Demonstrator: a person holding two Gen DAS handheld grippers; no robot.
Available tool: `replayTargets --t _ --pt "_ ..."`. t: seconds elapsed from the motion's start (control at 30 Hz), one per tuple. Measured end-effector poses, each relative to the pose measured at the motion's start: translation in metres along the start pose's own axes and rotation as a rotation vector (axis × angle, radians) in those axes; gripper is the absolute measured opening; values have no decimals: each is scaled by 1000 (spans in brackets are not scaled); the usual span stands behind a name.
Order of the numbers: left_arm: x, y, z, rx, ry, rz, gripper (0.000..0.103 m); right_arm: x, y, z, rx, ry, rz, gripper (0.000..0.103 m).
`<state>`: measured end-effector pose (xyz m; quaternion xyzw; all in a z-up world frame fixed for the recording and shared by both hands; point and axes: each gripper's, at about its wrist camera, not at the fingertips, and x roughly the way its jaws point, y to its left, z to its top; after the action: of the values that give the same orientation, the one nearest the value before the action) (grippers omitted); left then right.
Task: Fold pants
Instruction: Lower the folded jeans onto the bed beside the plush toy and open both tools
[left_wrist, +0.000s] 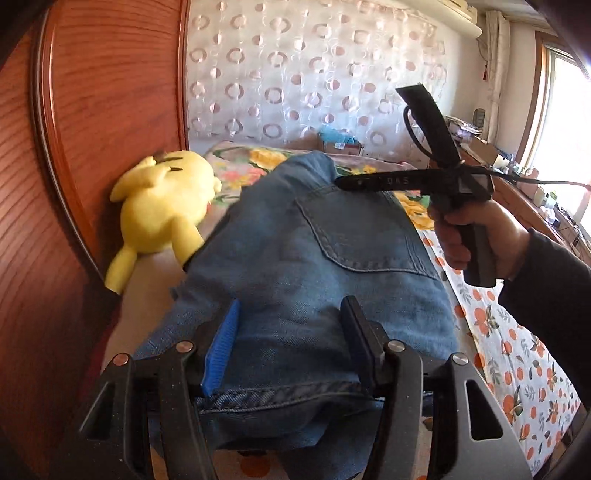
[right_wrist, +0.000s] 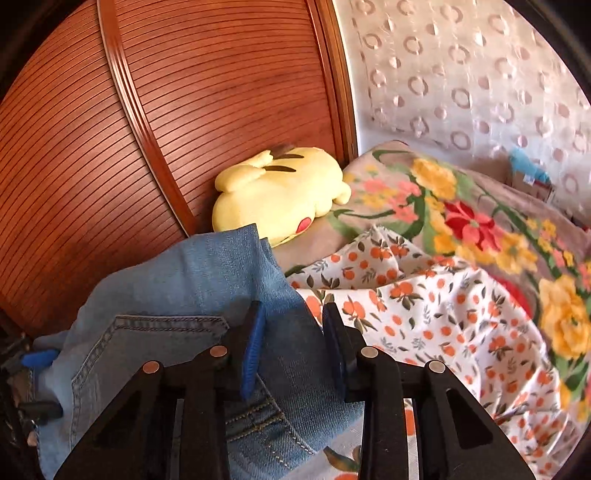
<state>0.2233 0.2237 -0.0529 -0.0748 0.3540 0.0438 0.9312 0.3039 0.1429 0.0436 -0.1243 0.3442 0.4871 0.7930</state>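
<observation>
1. While the folded blue jeans (left_wrist: 314, 258) lie on the bed w/ orange-print sheet (left_wrist: 517, 354), near the wooden headboard (left_wrist: 110, 92), the left gripper (left_wrist: 291, 336) stands spread over them; denim is between the pads, not pinched.
2. Right gripper (right_wrist: 293, 339): jaws apart, jeans edge under and between them, no squeeze visible.
3. Yellow plush toy (left_wrist: 162, 206) sits beside the jeans, against the headboard.
4. Floral blanket (right_wrist: 461, 221) lies further back.

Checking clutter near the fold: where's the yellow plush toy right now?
The yellow plush toy lies at the head of the bed against the wooden headboard, just left of the jeans in the left wrist view.
</observation>
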Motion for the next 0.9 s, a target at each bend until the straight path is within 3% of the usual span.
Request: replayTargets --t 0.13,0.23,0.33,0.47,0.63,0.9 --pt "-1 -4 -7 -11 -27 4 57 -7 6 1 -5 -25 -19 33" --pt "-14 -4 -5 -34 -66 14 57 -31 12 2 -11 -92 -40 33" --pt "-36 -8 -6 -44 -117 -1 57 -63 33 -16 -36 -139 -6 33" --pt "-48 -16 -17 -29 -110 -9 57 -84 58 -49 -54 -120 49 33" --pt "-36 -17 -30 -8 -47 38 57 -102 87 -77 -69 -109 76 33" --pt "-29 -15 -37 13 -42 69 58 -100 109 -98 -120 -58 47 33"
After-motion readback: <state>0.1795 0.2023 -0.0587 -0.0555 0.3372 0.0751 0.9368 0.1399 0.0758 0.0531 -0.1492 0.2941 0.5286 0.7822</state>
